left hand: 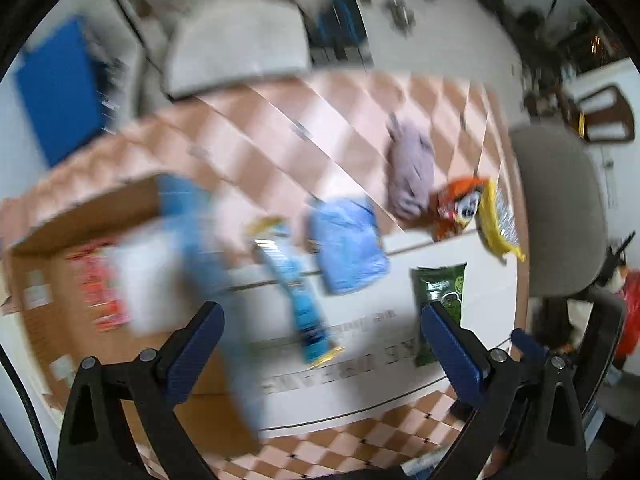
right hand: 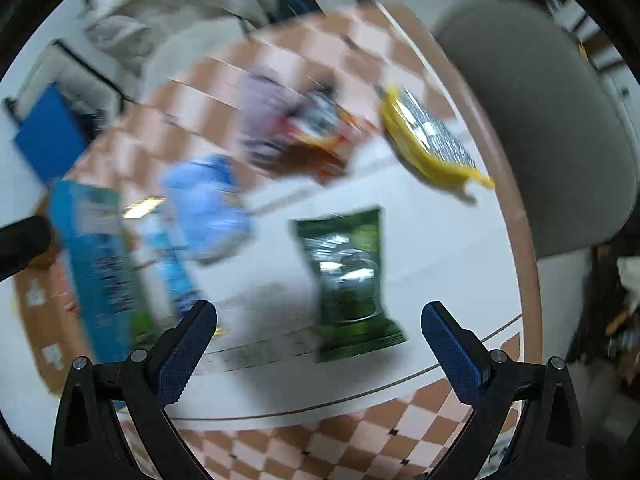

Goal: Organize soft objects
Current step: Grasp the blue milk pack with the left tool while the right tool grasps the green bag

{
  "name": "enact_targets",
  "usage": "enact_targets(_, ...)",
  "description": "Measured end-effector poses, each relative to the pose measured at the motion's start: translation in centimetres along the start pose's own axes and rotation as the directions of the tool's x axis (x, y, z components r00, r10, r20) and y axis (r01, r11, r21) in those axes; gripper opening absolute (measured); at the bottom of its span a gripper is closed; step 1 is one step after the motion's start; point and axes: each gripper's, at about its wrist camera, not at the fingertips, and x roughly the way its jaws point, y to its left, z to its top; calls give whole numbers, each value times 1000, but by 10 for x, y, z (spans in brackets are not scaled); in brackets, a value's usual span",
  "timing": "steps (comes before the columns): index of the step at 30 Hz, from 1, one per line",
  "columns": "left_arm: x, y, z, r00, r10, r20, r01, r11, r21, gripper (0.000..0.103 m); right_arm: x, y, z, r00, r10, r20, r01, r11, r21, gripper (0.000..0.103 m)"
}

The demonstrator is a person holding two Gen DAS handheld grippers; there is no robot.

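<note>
Both views are motion-blurred. Soft packs lie on a white mat [left hand: 440, 248] on the checkered table: a green snack bag [right hand: 350, 280] [left hand: 440, 292], a light blue soft pack [left hand: 346, 246] [right hand: 204, 208], a long blue wrapper [left hand: 298, 296], a yellow bag [right hand: 428, 140] [left hand: 498, 220], an orange bag [left hand: 456, 208] [right hand: 324, 132] and a lilac cloth bundle [left hand: 410, 168] [right hand: 264, 112]. My left gripper [left hand: 322, 344] is open and empty above the long blue wrapper. My right gripper [right hand: 318, 342] is open and empty just above the green bag.
An open cardboard box [left hand: 80, 280] at the left holds a red pack and white items; a blue box [right hand: 96, 260] stands at it. A grey chair [right hand: 540, 120] stands at the table's right edge. A grey cushion [left hand: 236, 48] lies behind the table.
</note>
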Motion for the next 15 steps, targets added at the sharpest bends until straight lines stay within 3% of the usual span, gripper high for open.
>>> enact_targets(4, 79, -22, 34, 988, -1, -155, -5, 999, -39, 101, 52, -20, 5, 995, 19, -100, -15, 999, 36, 101)
enact_targets(10, 129, -37, 55, 972, 60, -227, -69, 997, -34, 101, 84, -32, 7, 985, 41, -165, -31, 998, 61, 96)
enact_targets(12, 137, -41, 55, 968, 100, -231, -105, 994, -11, 95, 90, -32, 8, 983, 44, -181, -32, 997, 67, 91)
enact_targets(13, 141, -44, 53, 963, 140, -230, -142, 990, 8, 83, 92, -32, 7, 981, 44, -187, -32, 997, 65, 88)
enact_targets(15, 139, -47, 50, 964, 166, -207, -163, 986, 30, 72, 95, -31, 6, 978, 39, -203, -27, 998, 62, 82)
